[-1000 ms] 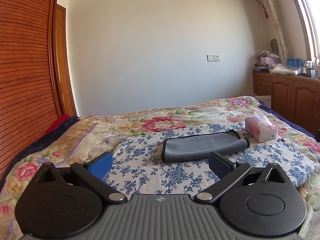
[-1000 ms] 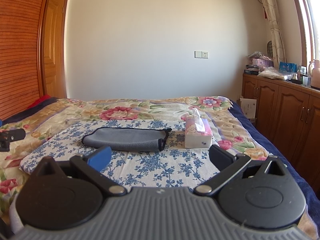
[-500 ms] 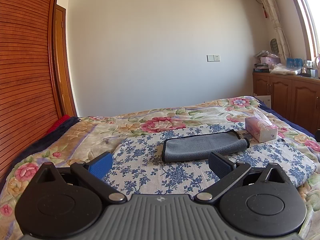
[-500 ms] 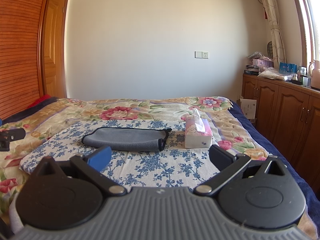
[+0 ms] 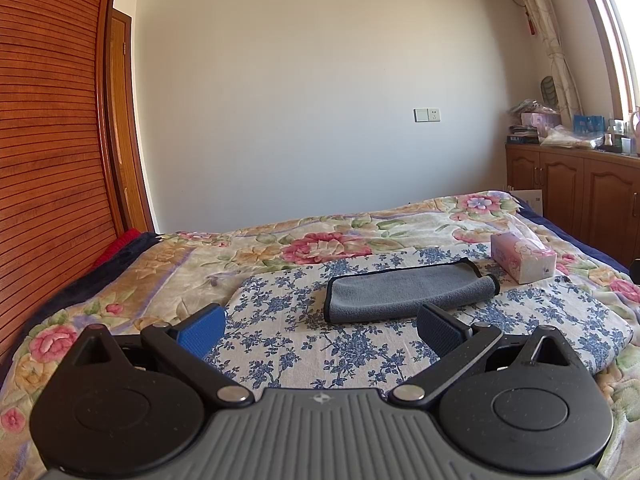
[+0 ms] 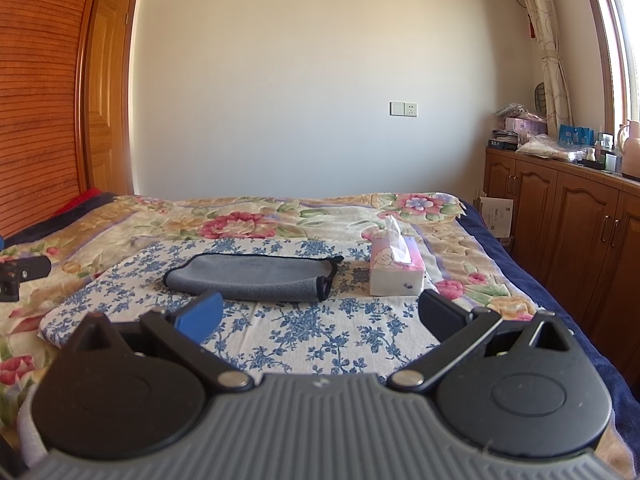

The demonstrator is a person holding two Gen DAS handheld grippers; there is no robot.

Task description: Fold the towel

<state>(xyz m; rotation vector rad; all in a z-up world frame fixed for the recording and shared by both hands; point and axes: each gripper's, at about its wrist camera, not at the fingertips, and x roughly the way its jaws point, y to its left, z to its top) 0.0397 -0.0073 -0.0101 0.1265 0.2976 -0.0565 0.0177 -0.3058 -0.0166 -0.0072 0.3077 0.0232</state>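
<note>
A grey towel [image 5: 404,292] with a dark hem lies folded into a long strip on a blue-flowered white cloth [image 5: 280,320] on the bed. It also shows in the right wrist view [image 6: 256,276]. My left gripper [image 5: 320,326] is open and empty, held back from the towel's near edge. My right gripper [image 6: 320,316] is open and empty, also short of the towel. Neither gripper touches the towel.
A pink tissue box [image 6: 396,266] stands right of the towel, also in the left wrist view [image 5: 522,258]. A floral quilt [image 5: 320,240] covers the bed. Wooden cabinets [image 6: 580,224] line the right wall; a slatted wooden panel [image 5: 48,160] stands at the left.
</note>
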